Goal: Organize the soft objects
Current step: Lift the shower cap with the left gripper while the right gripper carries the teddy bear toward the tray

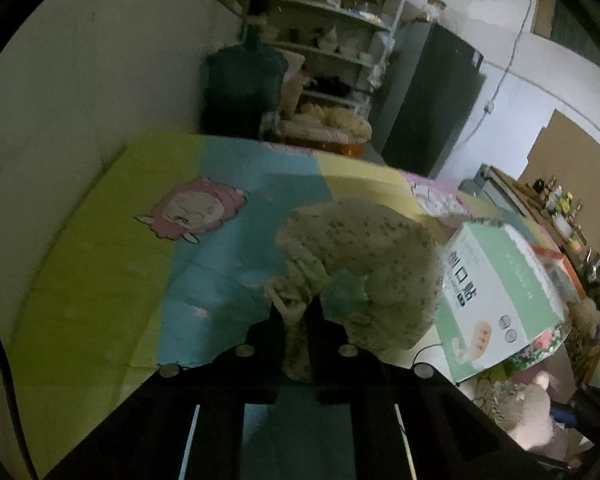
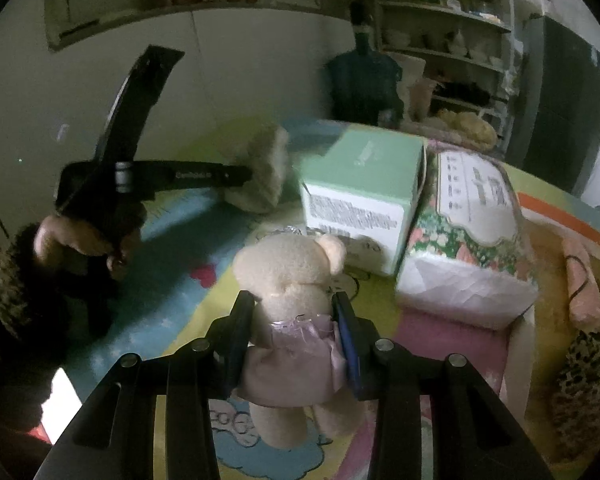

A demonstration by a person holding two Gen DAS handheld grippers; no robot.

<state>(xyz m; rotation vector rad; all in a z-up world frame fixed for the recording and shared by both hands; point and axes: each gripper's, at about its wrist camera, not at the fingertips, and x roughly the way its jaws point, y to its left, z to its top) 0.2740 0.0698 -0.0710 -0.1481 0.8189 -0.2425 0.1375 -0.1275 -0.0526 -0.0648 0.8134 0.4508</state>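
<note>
Left wrist view: I find my left gripper clenched tight on a rope-like knotted end of a beige speckled plush. The pinched part runs down between the two black fingers, and the curved body of the plush arches up and to the right of them. The plush sits over the colourful mat, on its blue panel, near a printed pink sheep figure. Just to the right of the plush stands a green-and-white box, tilted in this view. A dark water jug and a shelving unit stand beyond the mat's far edge. The picture is dim and slightly blurred.

Right wrist view: I find my right gripper grasping a cream teddy bear at the waist, the pads pressed against either side of its pale lilac skirt. The bear is upright, facing away from the camera, its legs hanging below the fingers over the mat. The same green-and-white box sits just behind the bear's head, with a floral-wrapped tissue pack touching its right side. At left, a hand holds the other gripper, whose tip meets the beige plush. A pink cloth lies at far right.
</note>
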